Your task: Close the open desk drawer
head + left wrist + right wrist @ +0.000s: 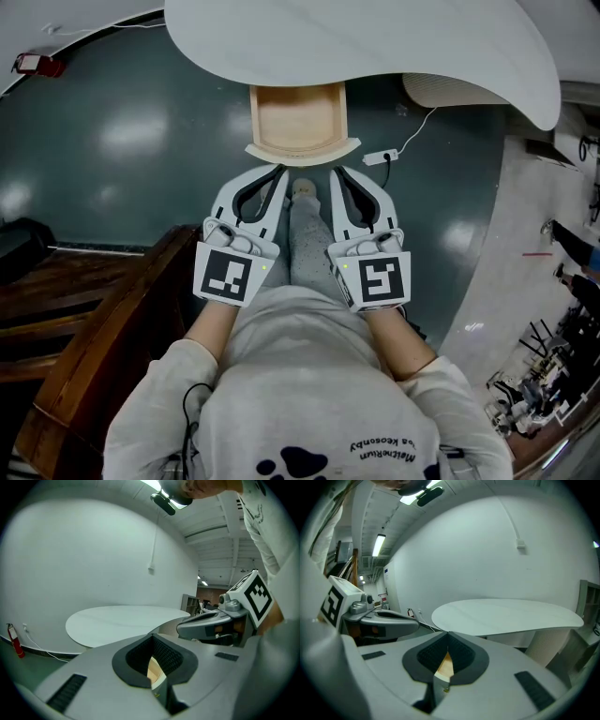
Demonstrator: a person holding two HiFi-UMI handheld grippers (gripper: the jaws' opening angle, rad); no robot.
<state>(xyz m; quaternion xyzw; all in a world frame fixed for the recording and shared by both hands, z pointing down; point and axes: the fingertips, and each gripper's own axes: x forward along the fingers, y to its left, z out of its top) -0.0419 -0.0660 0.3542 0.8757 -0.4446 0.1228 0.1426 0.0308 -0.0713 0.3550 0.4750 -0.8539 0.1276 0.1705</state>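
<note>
I find the pale wooden drawer with a curved front [298,120] pulled out from under the white rounded desk top [375,47], at 12 o'clock. The grey left gripper [279,174] and grey right gripper [336,174] sit side by side at 6 o'clock of its front. Both have their jaws pressed together with nothing pinched. I cannot confirm contact with the front.

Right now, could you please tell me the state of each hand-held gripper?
Left hand-held gripper: closed, holding nothing.
Right hand-held gripper: closed, holding nothing.
</note>
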